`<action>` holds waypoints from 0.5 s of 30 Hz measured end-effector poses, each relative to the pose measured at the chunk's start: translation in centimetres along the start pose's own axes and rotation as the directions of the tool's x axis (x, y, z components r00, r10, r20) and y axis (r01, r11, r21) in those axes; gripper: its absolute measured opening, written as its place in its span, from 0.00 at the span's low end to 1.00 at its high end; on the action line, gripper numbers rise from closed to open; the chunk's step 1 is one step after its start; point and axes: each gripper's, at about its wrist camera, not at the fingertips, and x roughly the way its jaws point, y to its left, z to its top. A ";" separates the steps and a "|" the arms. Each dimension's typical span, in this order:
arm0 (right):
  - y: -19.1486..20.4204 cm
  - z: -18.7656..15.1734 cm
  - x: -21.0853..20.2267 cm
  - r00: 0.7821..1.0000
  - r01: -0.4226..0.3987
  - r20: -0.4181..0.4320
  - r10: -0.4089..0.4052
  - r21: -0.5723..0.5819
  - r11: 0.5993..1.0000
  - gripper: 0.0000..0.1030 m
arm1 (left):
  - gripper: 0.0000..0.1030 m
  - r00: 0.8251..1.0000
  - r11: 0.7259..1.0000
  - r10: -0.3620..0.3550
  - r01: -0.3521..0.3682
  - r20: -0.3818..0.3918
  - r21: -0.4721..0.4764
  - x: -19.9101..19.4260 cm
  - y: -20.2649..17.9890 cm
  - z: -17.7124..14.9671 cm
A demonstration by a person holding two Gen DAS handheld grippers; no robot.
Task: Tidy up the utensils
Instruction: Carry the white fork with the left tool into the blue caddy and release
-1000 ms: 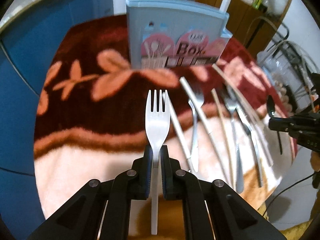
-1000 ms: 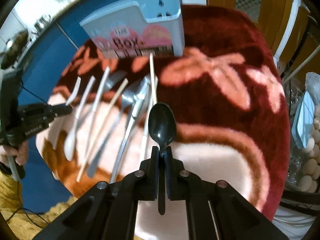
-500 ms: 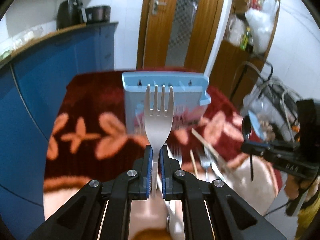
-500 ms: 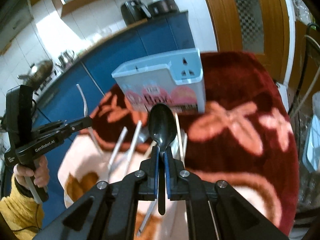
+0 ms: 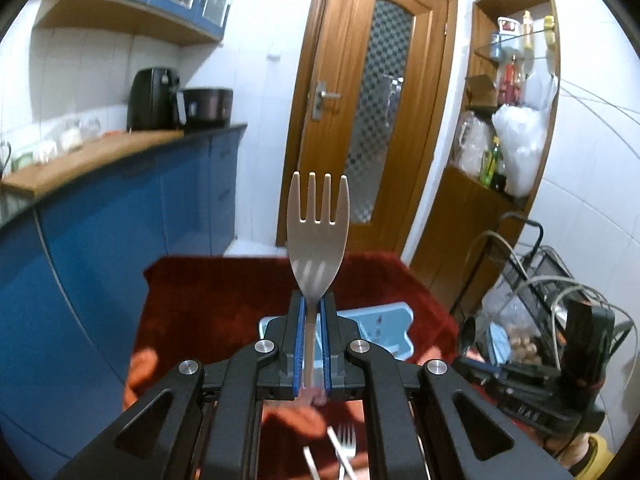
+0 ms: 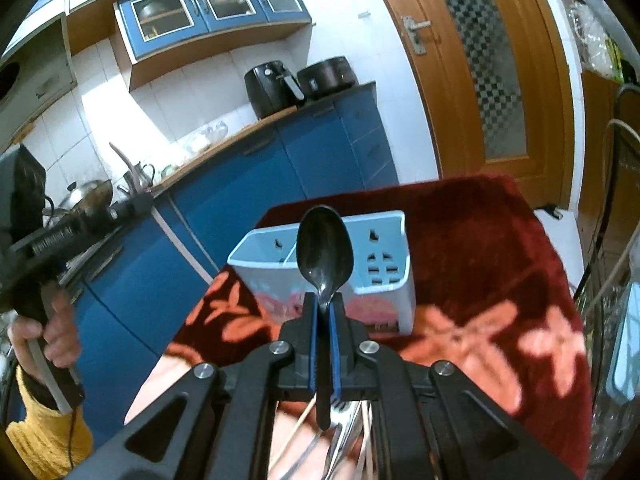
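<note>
My left gripper (image 5: pixel 312 300) is shut on the neck of a pale plastic fork (image 5: pixel 318 232), tines up, raised well above the table. My right gripper (image 6: pixel 324 300) is shut on a black plastic spoon (image 6: pixel 325 250), bowl up. The light blue utensil box (image 6: pixel 384 264) stands on the red flowered cloth (image 6: pixel 480 240) just beyond the spoon; in the left wrist view the utensil box (image 5: pixel 384 328) shows only partly behind the fingers. Several metal forks and chopsticks (image 6: pixel 340 432) lie on the cloth under my right gripper, and a metal fork (image 5: pixel 346 446) shows below the left one.
Blue kitchen cabinets (image 5: pixel 120 240) run along the left, with an air fryer (image 5: pixel 154 100) and a pot on the counter. A wooden door (image 5: pixel 372 120) stands behind the table. A wire rack (image 5: pixel 552 304) with bags is at the right. A hand (image 6: pixel 52 340) holds the left gripper's handle.
Both grippers rose and tilted up with their utensils still gripped. The table and loose cutlery dropped low in both views, and the kitchen background came into sight.
</note>
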 end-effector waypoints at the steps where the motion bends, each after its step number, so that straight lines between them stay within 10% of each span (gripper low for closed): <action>1: 0.0 0.2 0.1 1.000 0.000 0.009 0.000 -0.002 1.000 0.07 | 0.07 1.000 1.000 0.005 -0.005 0.006 0.007 0.2 -0.1 0.2; 15: 0.3 3.9 4.5 0.982 0.074 0.183 -0.056 -0.097 0.993 0.07 | 0.07 0.998 0.998 0.057 -0.056 -0.035 0.022 8.0 0.9 -1.0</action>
